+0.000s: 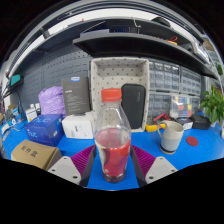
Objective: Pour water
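Nearest the camera, the gripper [114,160] reaches level and forward over a blue table top [195,150], its two pale fingers angled inward from the left and right, each bearing a magenta pad [84,157] on its inner face. Between them stands a clear plastic bottle with an orange-red cap and red liquid in its lower part [113,135]. The bottle is upright and fills the gap; both pads lie against its sides, so the jaws are pinching the bottle low on its body. Whether its base rests on the table or hangs just above cannot be told.

To the right and a little farther off, a grey mug with a handle [171,137] stands upright on the table, apart from the bottle. Beyond it sits a clear glass tumbler [181,108], and at the far right a green leafy plant [213,104].

To the left, near the fingers, lies a brown cardboard box [35,153]; behind it are a blue packet [45,129], a white box [78,125], a purple bag [52,100] and a dark upright box [76,96]. Straight behind the bottle, far back, stands a pale perforated panel [120,80] with a black board [134,104] leaning beside it. A dark shelf [140,42] runs overhead.
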A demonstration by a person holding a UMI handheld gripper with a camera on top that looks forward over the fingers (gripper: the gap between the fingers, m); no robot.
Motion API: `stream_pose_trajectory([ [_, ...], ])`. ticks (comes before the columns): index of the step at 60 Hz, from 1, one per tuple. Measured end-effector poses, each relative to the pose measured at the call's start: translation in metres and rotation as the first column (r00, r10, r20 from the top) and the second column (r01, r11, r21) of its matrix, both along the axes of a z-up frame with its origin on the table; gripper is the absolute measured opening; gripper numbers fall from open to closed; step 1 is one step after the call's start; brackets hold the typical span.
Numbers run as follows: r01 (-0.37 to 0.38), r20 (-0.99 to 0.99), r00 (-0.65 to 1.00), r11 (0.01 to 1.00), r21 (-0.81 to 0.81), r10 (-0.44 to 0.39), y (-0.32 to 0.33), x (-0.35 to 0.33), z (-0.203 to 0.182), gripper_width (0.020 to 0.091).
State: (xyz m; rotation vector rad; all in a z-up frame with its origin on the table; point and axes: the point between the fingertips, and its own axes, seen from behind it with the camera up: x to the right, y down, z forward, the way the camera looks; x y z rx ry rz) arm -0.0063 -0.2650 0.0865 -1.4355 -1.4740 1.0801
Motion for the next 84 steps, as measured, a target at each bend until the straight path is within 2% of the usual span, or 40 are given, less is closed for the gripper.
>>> stream_pose_trajectory([
  [12,0.008,-0.079,0.997,1.000,0.005,-0.008,0.008,-0.023,-0.003,0.0668],
  [17,-0.024,-0.112,0.993,1.000,0.007,0.025,-0.002,-0.028,-0.001,0.0566],
  [18,-0.028,-0.121,0.992,0.999,0.019,0.030,-0.003,-0.029,-0.001,0.0514],
  [27,-0.052,-0.138,0.989,0.998,0.034,0.057,-0.004,-0.030,-0.002,0.0457],
  [30,-0.054,-0.139,0.989,0.998,0.012,0.055,-0.003,-0.031,-0.001,0.0410],
  [39,-0.069,-0.123,0.990,0.997,0.017,0.071,-0.004,-0.031,-0.003,0.0406],
  [44,-0.061,-0.105,0.993,0.998,-0.034,0.057,0.000,-0.034,-0.002,0.0404],
  [54,0.006,-0.010,1.000,0.960,-0.281,-0.009,0.019,-0.047,0.001,0.0404],
  [62,0.101,0.085,0.994,0.830,-0.549,-0.065,0.035,-0.062,0.015,0.0406],
  [70,0.233,0.201,0.972,0.565,-0.792,-0.119,0.055,-0.073,0.027,0.0406],
  [77,0.297,0.277,0.955,0.304,-0.905,-0.108,0.065,-0.080,0.034,0.0404],
  [84,0.339,0.332,0.940,0.139,-0.930,-0.075,0.068,-0.086,0.042,0.0403],
])
